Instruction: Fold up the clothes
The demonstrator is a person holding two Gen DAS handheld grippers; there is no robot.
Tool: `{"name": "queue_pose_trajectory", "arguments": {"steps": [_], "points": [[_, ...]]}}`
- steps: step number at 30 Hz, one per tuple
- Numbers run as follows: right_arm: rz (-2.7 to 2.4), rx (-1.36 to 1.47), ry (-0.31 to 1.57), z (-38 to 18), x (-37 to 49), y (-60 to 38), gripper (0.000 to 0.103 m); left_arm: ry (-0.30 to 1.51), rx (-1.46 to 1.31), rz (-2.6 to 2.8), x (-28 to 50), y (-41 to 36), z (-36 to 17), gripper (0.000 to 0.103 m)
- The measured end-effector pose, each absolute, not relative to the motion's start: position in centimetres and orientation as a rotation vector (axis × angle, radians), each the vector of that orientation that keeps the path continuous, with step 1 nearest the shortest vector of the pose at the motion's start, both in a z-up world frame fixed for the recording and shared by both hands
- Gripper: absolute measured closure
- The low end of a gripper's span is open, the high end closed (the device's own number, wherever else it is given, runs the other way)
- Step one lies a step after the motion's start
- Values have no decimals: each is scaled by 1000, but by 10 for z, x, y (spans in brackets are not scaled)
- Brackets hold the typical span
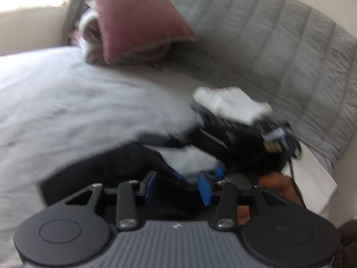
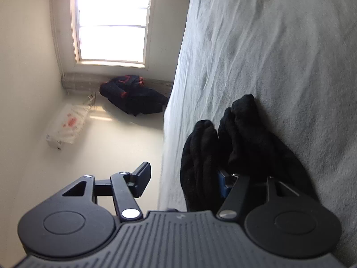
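Right gripper (image 2: pixel 185 183) straddles black garment (image 2: pixel 243 134).

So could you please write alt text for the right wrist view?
The right gripper, rolled sideways with open jaws, reaches at a bunched black garment lying on a pale grey bedsheet. Beyond the bed's edge are a bright window and dark clothes piled on the floor.

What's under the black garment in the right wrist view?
The black garment lies bunched on the pale bed sheet, which shows all around it. Its folds cover one finger of the right tool; anything else beneath is hidden.
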State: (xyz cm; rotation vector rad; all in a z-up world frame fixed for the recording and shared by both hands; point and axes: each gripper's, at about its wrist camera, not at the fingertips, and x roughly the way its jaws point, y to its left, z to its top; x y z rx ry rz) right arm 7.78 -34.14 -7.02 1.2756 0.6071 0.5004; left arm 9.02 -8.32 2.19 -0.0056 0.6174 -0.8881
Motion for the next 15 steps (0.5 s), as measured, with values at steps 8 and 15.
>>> {"name": "queue_pose_trajectory", "arguments": {"steps": [8,15], "points": [[395,909,622,-47,77,-310,86,533,24,-572,109,-30,6,61],[380,966,522,-45,75,-325,88,485,48,-666,105,-44,-16,72]]}}
